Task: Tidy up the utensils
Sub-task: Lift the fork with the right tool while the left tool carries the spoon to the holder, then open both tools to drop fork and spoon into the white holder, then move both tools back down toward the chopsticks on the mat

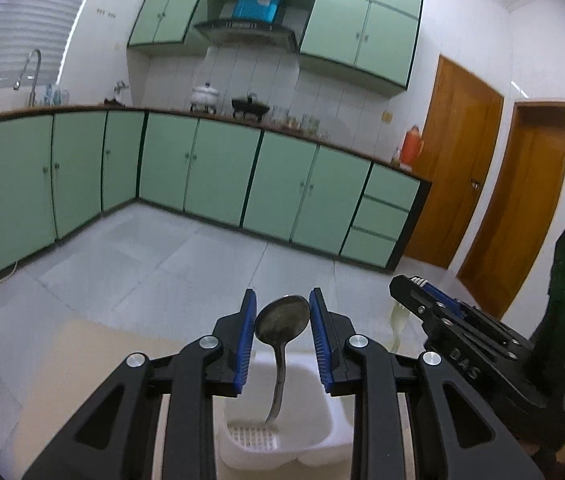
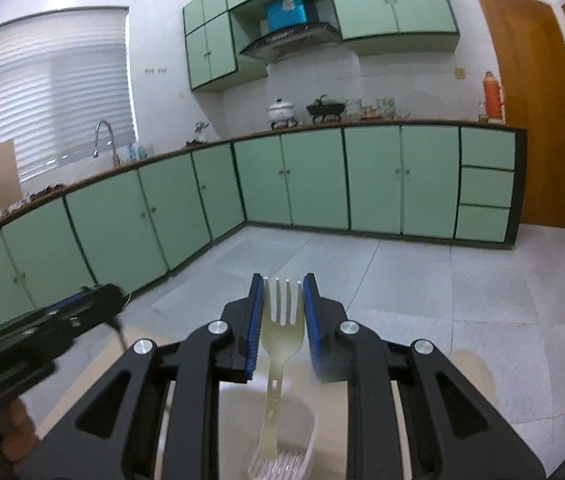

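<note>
Left gripper (image 1: pixel 282 314): our jaws pinch the metal spoon (image 1: pixel 282 320) by its bowl, handle hanging into the white drainer basket (image 1: pixel 306 432).
Right gripper (image 2: pixel 282 300): our jaws clamp the pale plastic fork (image 2: pixel 282 332), tines up, handle down in the basket.

i'm looking at a kitchen with pale green base cabinets (image 2: pixel 314 176) running in an l under a dark countertop (image 2: pixel 402 123). matching wall cabinets (image 2: pixel 394 0) flank a range hood (image 2: pixel 290 42). a blinded window (image 2: pixel 56 88) glows above the faucet (image 2: pixel 104 136). grey tiled floor (image 2: pixel 442 280), wooden door (image 2: pixel 534 104) on the right.
</note>
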Demonstrator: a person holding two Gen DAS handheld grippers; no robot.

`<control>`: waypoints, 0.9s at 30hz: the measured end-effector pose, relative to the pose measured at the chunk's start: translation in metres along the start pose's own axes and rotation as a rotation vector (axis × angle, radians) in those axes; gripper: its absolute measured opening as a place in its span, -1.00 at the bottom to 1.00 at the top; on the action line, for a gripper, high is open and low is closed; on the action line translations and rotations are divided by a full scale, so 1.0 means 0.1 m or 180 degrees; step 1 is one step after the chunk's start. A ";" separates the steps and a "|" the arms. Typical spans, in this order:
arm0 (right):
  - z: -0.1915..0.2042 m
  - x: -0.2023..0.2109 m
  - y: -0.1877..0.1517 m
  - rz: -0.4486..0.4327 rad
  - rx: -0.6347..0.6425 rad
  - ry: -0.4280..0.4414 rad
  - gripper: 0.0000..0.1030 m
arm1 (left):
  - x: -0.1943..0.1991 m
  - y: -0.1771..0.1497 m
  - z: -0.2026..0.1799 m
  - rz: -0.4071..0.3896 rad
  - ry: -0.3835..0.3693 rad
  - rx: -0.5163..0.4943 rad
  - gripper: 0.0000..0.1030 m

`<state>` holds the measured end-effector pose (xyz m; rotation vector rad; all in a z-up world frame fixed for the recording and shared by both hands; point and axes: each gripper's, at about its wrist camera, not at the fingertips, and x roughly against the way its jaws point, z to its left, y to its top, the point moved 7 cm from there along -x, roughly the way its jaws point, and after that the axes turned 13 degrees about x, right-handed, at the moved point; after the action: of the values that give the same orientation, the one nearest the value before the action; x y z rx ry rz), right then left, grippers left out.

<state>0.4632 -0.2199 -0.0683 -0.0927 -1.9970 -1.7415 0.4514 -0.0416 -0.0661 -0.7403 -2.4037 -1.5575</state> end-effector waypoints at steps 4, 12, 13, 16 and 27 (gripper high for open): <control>0.03 0.09 -0.12 0.0059 -0.0061 0.0044 -0.42 | 0.05 -0.12 0.00 0.0036 0.0056 -0.0089 -0.25; 0.00 0.70 -0.31 0.0078 -0.0097 -0.0152 0.27 | 0.57 -0.27 0.09 0.0019 0.0172 -0.0111 0.15; 0.02 0.82 -0.39 0.0132 -0.0081 -0.0202 0.33 | 0.63 -0.30 0.10 0.0032 0.0187 -0.0114 0.20; 0.07 1.10 -0.62 0.0224 -0.0116 -0.0261 0.65 | 0.91 -0.49 0.15 0.0088 0.0255 -0.0151 0.36; 0.54 1.88 -1.55 0.0786 -0.0227 -0.0218 0.73 | 1.63 -1.44 0.39 0.0527 0.0525 -0.0258 0.55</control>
<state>0.2253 -0.2460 -0.1386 -0.4100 -1.8800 -1.6690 0.2440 -0.0040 -0.1324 -0.7720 -2.1173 -1.5900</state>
